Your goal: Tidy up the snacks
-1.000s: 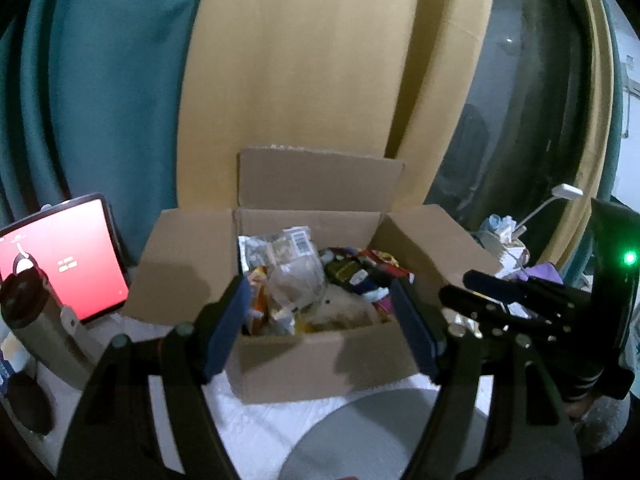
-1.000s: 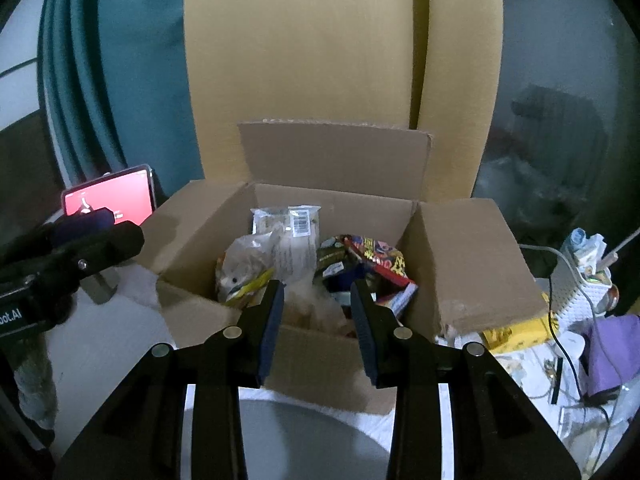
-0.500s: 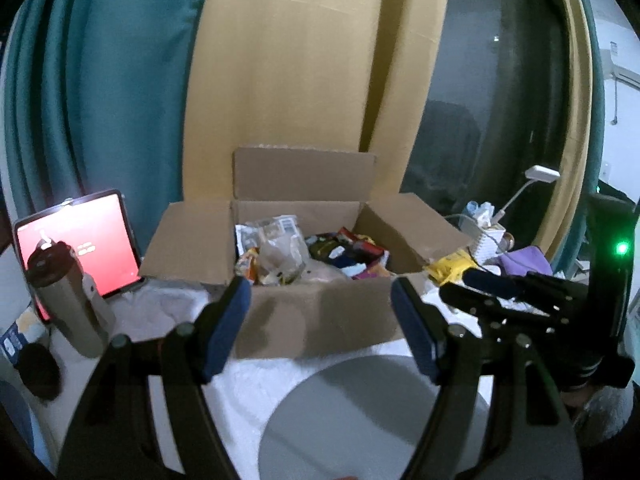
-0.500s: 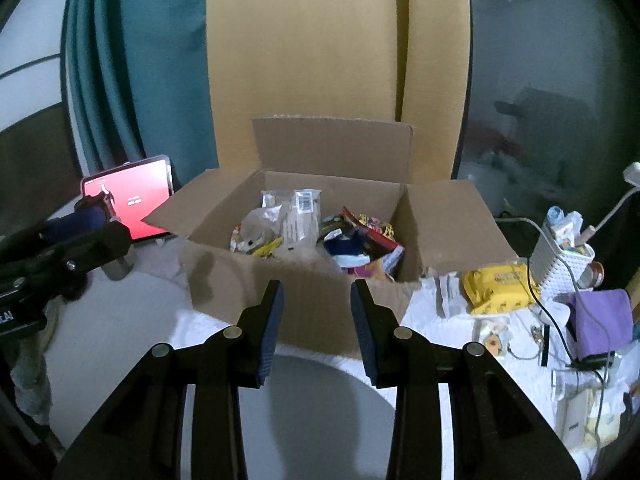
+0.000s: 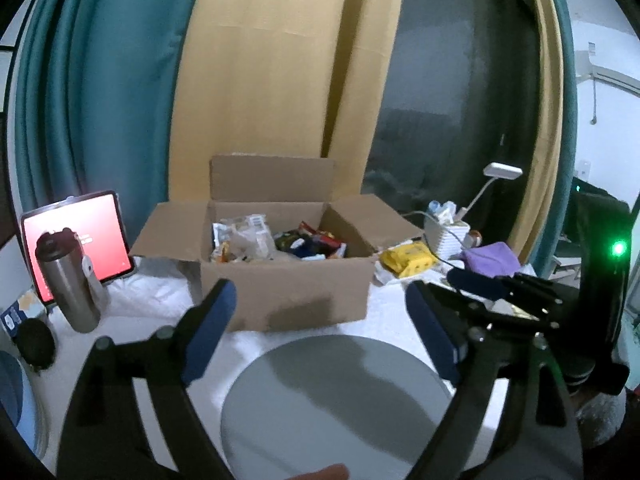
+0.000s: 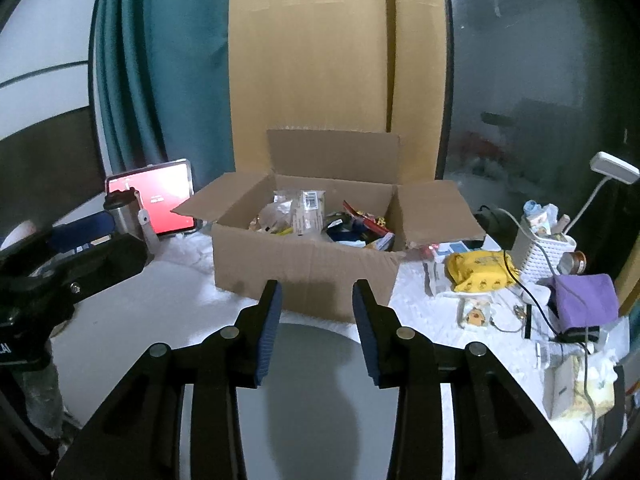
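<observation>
The snacks (image 6: 320, 220) lie in the open box (image 6: 308, 272) on the table, which now looks farther from both grippers than before. The left gripper (image 5: 320, 320) has just opened wider and holds nothing. The right gripper (image 6: 316, 328) has opened slightly, also empty, above the grey plate (image 6: 312, 380).

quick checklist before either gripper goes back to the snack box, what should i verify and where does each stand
1. left gripper holds nothing: ok, its jaws have just been opening and nothing is between them.
2. right gripper holds nothing: ok, the gap between its pads is bare.
3. cardboard box open: ok, all flaps are folded out.
4. Snacks reachable: ok, snack packets are piled up to the rim.
5. grey round plate in front of the box free to take snacks: ok, only shadows on it.
6. Which packet lies loose on top: cannot tell, the pile is too small and blurred.
</observation>
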